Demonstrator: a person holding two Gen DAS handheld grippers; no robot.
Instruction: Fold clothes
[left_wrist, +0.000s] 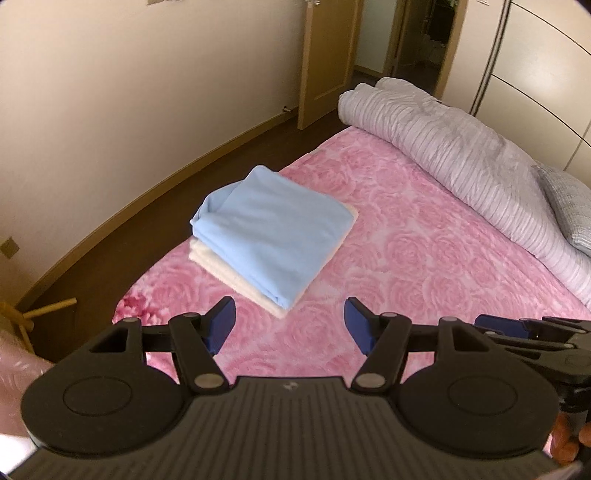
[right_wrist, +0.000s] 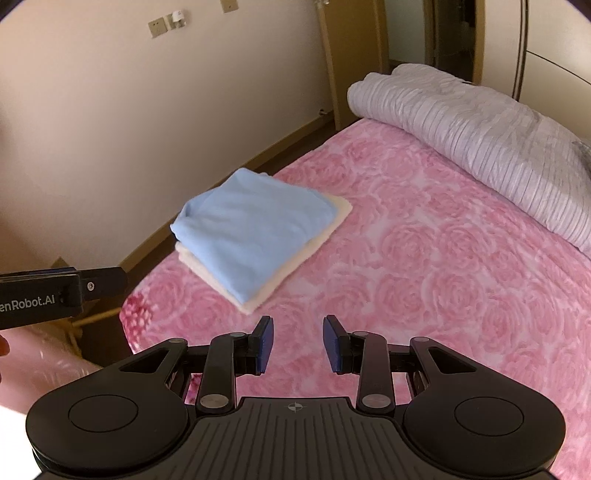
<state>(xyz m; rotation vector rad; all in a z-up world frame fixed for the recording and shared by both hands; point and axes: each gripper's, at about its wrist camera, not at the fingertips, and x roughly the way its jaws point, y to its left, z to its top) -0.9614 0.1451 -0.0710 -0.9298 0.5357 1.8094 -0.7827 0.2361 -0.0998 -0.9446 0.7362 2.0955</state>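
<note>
1. Bedroom with cream walls, brown skirting and dark floor; a bed (left_wrist: 424, 236) with a pink rose-print cover fills the middle of both views.
2. Folded blue garment (left_wrist: 269, 229) lies on top of a folded cream towel (left_wrist: 236, 277), stacked near the bed's left edge, closer to the near left corner than to the far one.
3. Cream towel sticks out past the blue garment along the near-left side and at the far right corner (right_wrist: 341, 208).
4. Rolled pale striped quilt (left_wrist: 461, 162) lies along the bed's right edge; a grey pillow (left_wrist: 569, 206) sits just beside it at the right rim of the left view.
5. Left gripper (left_wrist: 290, 325) hangs above the cover just short of the stack, jaws wide apart, nothing between the blue pads.
6. Right gripper (right_wrist: 298, 343) also above the cover near the stack, jaws roughly half apart, empty.
7. Open wooden door (left_wrist: 328, 59) at the far wall; wall sockets (right_wrist: 157, 27) up on the left wall.
8. Wooden item (left_wrist: 37, 314) on the floor by the bed's near left corner, maybe a stand, blurred.
</note>
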